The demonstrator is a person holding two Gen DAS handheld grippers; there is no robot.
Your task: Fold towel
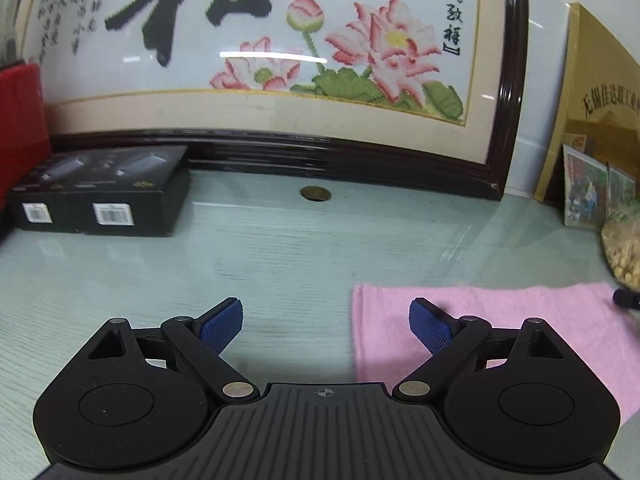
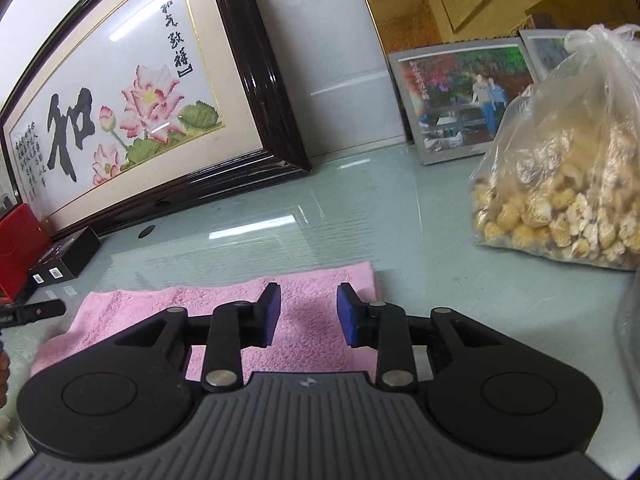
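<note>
Readable writing on the framed pieces

The framed embroidery (image 1: 256, 52) bears a large black 和 and a column reading 和气致祥; the gold plaque (image 1: 604, 92) begins 无锡佳达; box barcodes are illegible.

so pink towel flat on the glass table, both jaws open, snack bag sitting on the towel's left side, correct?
Not quite: the snack bag sits off the pink towel's right side, per the right wrist view. The rest holds: towel flat on the glass table, left gripper and right gripper open.
</note>
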